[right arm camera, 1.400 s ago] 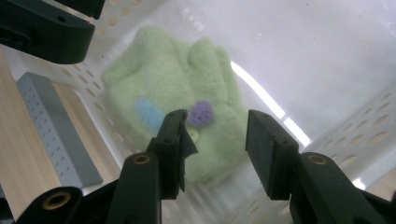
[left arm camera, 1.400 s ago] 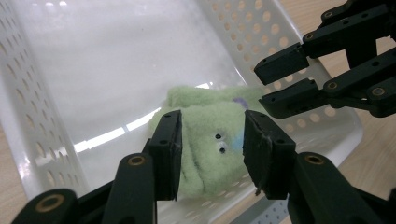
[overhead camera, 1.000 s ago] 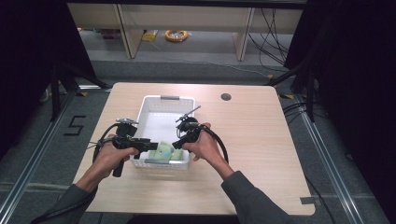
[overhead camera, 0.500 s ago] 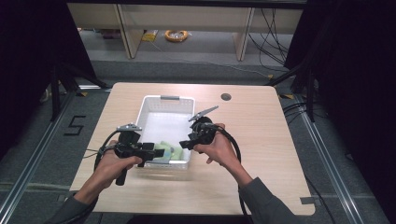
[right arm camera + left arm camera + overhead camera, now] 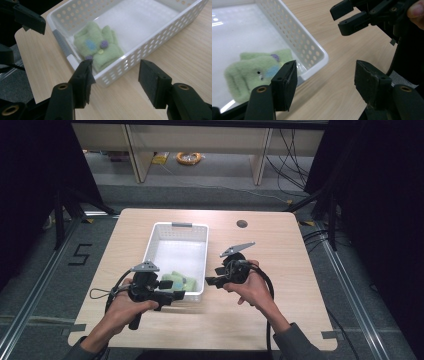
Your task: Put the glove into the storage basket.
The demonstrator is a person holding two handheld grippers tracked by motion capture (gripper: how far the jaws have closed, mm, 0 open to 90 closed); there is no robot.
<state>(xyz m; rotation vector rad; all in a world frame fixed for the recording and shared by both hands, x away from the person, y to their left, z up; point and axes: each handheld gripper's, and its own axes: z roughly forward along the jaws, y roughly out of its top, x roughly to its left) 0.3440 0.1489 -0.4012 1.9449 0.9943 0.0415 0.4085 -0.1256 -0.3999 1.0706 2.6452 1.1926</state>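
A white perforated basket [image 5: 151, 245] stands on the wooden table, and a green fuzzy glove [image 5: 179, 281] with blue and purple dots lies in its near end. The same glove [image 5: 100, 48] rests flat inside the basket [image 5: 150, 42] in the right gripper view, and the glove [image 5: 253, 71] lies behind the basket's corner [image 5: 317, 53] in the left gripper view. My left gripper [image 5: 176, 295] is open just outside the basket's near rim. My right gripper [image 5: 212, 276] is open to the right of the basket, holding nothing. Its jaws [image 5: 347, 17] also appear across from the left gripper [image 5: 325, 86].
A dark round hole [image 5: 242, 224] sits in the table [image 5: 280, 310] near the far right. Cables trail from both grippers. A shelf with an orange cable coil [image 5: 188, 157] stands beyond the table. Bare wood lies right of the basket and along the near edge.
Both grippers have pulled back out of the basket, the left toward the near rim, the right out to the right side. The glove now lies loose in the basket.
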